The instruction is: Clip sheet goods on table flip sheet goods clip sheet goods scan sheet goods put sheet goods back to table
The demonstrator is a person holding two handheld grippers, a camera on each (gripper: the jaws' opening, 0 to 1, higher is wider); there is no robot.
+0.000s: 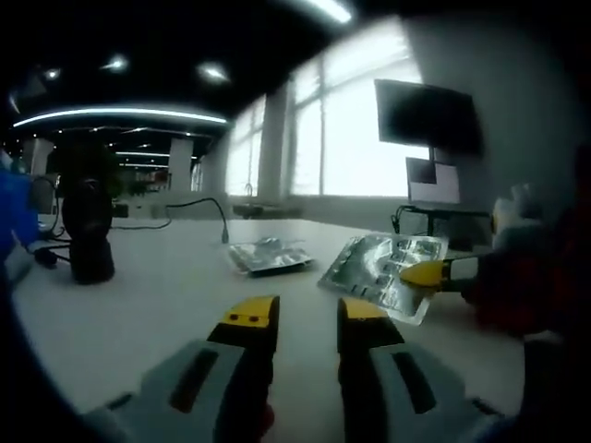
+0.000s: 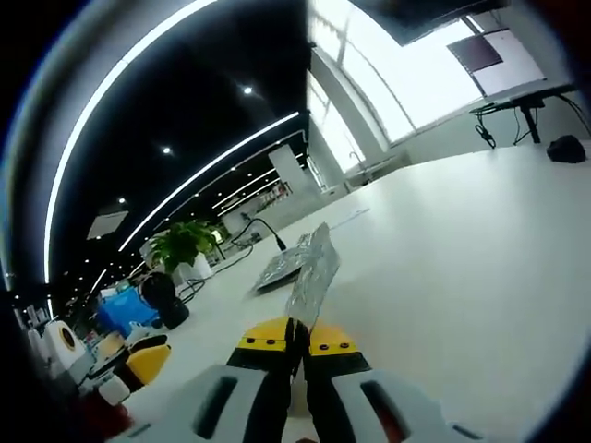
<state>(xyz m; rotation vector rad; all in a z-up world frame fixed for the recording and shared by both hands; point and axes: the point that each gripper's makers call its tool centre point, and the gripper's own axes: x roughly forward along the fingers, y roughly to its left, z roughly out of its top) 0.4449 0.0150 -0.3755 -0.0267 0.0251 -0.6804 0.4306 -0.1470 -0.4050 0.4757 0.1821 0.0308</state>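
1. Left gripper view: the left claw [image 1: 307, 318] is open and empty, low over the white worktop [image 1: 157, 295]. The held blister sheet [image 1: 379, 268] sits at its two o'clock, pinched by the right claw [image 1: 427, 273].
2. Right gripper view: the right claw [image 2: 296, 338] is closed on the sheet [image 2: 312, 275], which stands edge-on toward twelve o'clock; a second sheet [image 2: 282, 268] lies flat beyond.

Both views sit low and close over the white table [image 1: 138, 305], sharing the foil sheet [image 2: 312, 272] from opposite sides.

An open-plan office. In the left gripper view, a wall monitor [image 1: 427, 115] hangs at two o'clock beside tall windows [image 1: 351, 138], with curved ceiling light strips [image 1: 120, 114] at ten o'clock. In the right gripper view, a potted plant [image 2: 185, 245] stands at nine o'clock on the long white table [image 2: 462, 268].
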